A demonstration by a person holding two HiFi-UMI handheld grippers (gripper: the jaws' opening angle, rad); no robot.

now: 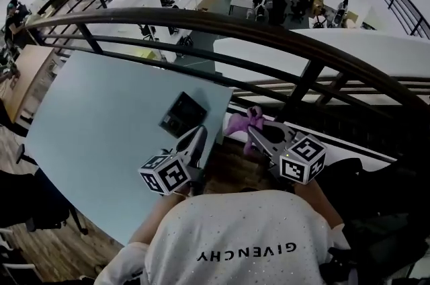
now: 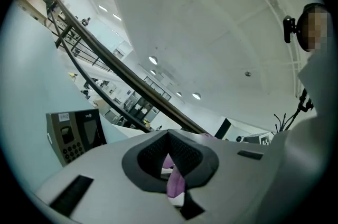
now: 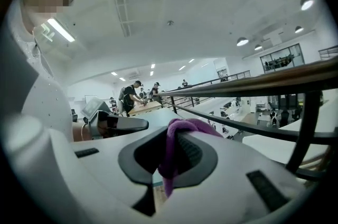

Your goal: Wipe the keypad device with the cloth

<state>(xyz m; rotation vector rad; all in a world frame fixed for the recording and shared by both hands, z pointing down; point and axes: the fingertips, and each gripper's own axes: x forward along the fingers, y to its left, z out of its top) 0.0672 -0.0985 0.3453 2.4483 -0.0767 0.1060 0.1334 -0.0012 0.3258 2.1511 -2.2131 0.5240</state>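
- Right gripper: pinching purple cloth, beyond the desk's right edge, below the railing.
- Left gripper: pressed together, over that edge.
- Keypad device: beside edge; bare desk leftward.

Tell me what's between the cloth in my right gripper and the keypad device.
Only a bare strip of the table lies between the purple cloth and the keypad device, as the head view shows.

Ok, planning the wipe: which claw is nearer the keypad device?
Left. The left claw is just short of the keypad device; the right claw, holding the cloth, is farther, off the table side.
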